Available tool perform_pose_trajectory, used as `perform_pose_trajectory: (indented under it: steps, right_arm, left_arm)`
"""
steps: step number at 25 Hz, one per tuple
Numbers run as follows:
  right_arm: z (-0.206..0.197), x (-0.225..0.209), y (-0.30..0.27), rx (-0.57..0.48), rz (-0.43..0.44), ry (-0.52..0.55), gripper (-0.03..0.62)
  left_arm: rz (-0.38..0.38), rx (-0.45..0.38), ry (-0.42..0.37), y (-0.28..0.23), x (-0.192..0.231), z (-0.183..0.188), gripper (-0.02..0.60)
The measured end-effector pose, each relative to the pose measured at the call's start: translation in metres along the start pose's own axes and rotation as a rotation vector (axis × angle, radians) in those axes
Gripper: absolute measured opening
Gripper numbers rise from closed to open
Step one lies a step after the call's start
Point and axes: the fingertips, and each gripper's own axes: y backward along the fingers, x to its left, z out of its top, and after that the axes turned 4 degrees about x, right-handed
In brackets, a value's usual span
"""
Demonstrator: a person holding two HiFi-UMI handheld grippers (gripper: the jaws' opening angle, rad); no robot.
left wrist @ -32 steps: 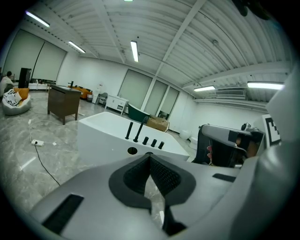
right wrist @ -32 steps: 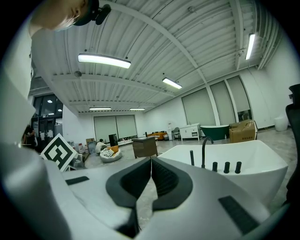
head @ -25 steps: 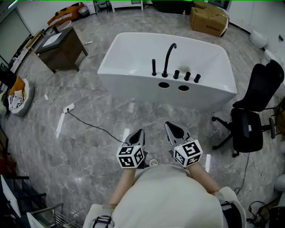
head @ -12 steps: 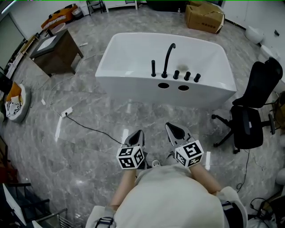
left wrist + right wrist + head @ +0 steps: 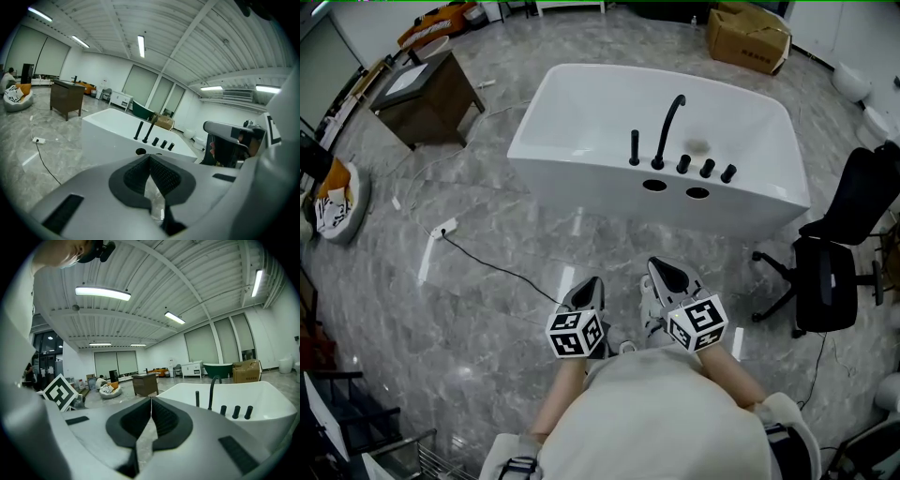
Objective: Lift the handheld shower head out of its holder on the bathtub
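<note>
The white bathtub (image 5: 581, 122) stands on the marble floor ahead of me. On its near rim the handheld shower head (image 5: 635, 147) stands upright as a slim black rod in its holder, left of the curved black spout (image 5: 668, 124) and three black knobs (image 5: 707, 169). My left gripper (image 5: 592, 284) and right gripper (image 5: 665, 271) are held side by side well short of the tub, both shut and empty. The shower head (image 5: 138, 130) shows far beyond the left gripper (image 5: 150, 157) in the left gripper view. It also shows as the shower head (image 5: 197, 399) to the right of the right gripper (image 5: 151, 400).
A black office chair (image 5: 839, 253) stands right of the tub. A brown wooden cabinet (image 5: 427, 94) is at the far left, a cardboard box (image 5: 748, 36) behind the tub. A power strip (image 5: 443, 228) with its cable lies on the floor at the left.
Both grippers have edged forward toward the tub and stay shut. In the head view the tub now sits slightly further right and nearer.
</note>
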Motion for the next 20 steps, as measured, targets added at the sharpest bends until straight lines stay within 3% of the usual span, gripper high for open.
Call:
perform_pose_trajectory:
  steps: [13, 20]
  right_arm:
    - [0.055, -0.081, -0.071, -0.037, 0.054, 0.008, 0.02]
    - [0.081, -0.131, -0.112, -0.026, 0.081, 0.063, 0.02]
  left_arm:
    - [0.048, -0.017, -0.003, -0.075, 0.005, 0.081, 0.02]
    - [0.076, -0.043, 0.028, -0.12, 0.01, 0.121, 0.02]
